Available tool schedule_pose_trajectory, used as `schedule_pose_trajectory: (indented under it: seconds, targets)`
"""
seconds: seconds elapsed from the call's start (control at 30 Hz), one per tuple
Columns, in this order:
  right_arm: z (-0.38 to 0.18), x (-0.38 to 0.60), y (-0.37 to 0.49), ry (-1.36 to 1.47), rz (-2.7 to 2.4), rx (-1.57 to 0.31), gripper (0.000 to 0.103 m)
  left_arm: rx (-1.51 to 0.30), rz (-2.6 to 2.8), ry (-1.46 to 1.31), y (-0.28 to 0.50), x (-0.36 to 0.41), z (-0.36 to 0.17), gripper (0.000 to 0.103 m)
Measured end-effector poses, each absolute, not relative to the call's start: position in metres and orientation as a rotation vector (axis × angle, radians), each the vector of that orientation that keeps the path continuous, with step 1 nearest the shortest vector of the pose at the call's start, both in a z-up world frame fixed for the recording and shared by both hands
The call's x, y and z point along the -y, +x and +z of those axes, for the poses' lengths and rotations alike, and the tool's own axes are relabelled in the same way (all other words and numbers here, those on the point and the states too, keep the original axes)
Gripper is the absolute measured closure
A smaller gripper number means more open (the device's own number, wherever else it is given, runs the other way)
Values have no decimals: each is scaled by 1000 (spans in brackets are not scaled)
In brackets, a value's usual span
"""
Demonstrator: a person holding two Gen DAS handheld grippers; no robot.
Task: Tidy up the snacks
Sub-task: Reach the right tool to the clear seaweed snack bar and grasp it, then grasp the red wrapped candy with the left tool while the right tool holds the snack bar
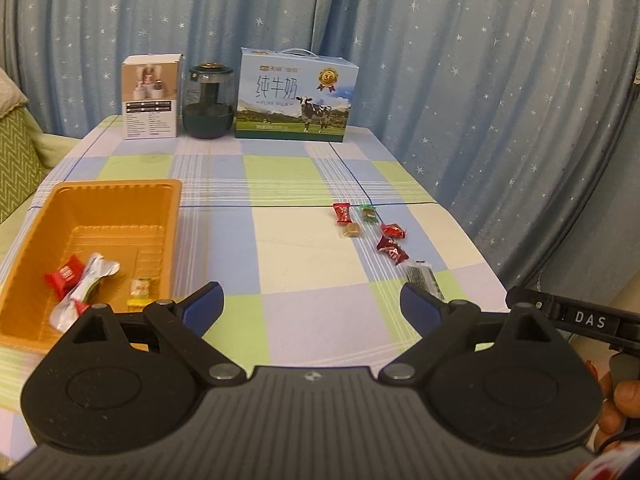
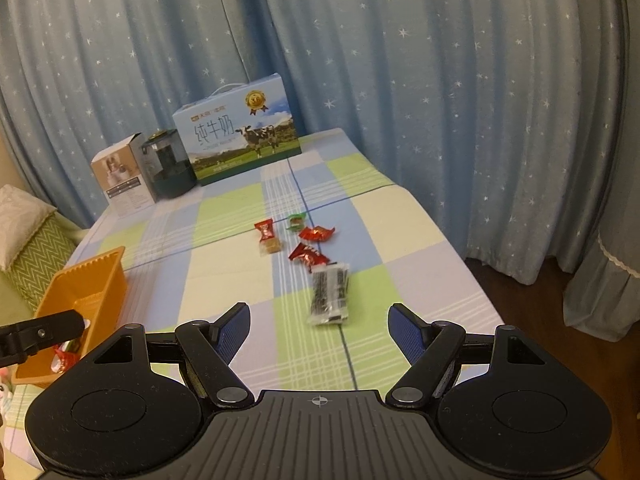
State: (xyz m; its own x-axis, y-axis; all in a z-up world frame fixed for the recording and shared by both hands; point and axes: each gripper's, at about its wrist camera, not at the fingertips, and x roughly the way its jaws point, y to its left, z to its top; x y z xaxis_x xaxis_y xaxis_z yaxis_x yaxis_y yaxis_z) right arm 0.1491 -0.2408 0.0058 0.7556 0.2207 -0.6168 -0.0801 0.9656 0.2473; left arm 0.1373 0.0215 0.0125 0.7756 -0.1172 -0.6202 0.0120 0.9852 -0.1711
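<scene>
**Over the checked tabletop: a few snacks boxed, a cluster to go**

On the tabletop [image 1: 288, 264] the count stands partway. The orange tray [image 1: 116, 196] at the left side holds what look like four pieces: a red candy [image 1: 64, 276], a crumpled white wrapper [image 1: 86, 286], a small pale sweet [image 1: 141, 285] and a yellow one [image 1: 135, 303] beside it. That much reads as done.

Out to the right lies the rest, loose on the cloth: a red candy [image 2: 265, 229], a green one [image 2: 295, 221], a brown cube in clear wrap [image 2: 270, 247], two more red sweets [image 2: 317, 233] and [image 2: 307, 257], and nearest, the dark bar packet [image 2: 330, 294].

The left tongs [image 1: 312, 304] stand wide apart, nothing between them, just off the tray's near corner. The right tongs [image 2: 319, 328] are spread too, empty, with the dark packet lying just ahead of the gap, so that looks like the next pick. Six pieces left by my reckoning, all well apart from the tray. A milk carton [image 1: 294, 96], a jar [image 1: 208, 100] and a small box [image 1: 151, 96] sit at the far edge, uninvolved.
</scene>
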Motion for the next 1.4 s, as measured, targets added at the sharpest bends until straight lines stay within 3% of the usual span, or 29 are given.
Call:
schedule_pose_trajectory:
  seconds: [0.53, 0.83, 0.9, 1.0, 1.4]
  targets:
    - [-65, 230, 245, 137, 214, -768, 28, -747, -88, -135, 224, -5, -33, 9]
    - [-115, 212, 282, 74, 218, -825, 45, -779, -109, -136, 257, 1, -59, 9]
    - [-121, 208, 285, 53, 221, -833, 56, -785, -110, -140, 261, 1, -63, 9]
    - [-124, 207, 284, 15, 223, -813, 63, -795, -108, -146, 265, 0, -70, 9]
    - [-120, 216, 329, -71, 193, -801, 64, -806, -103, -163, 273, -8, -81, 9]
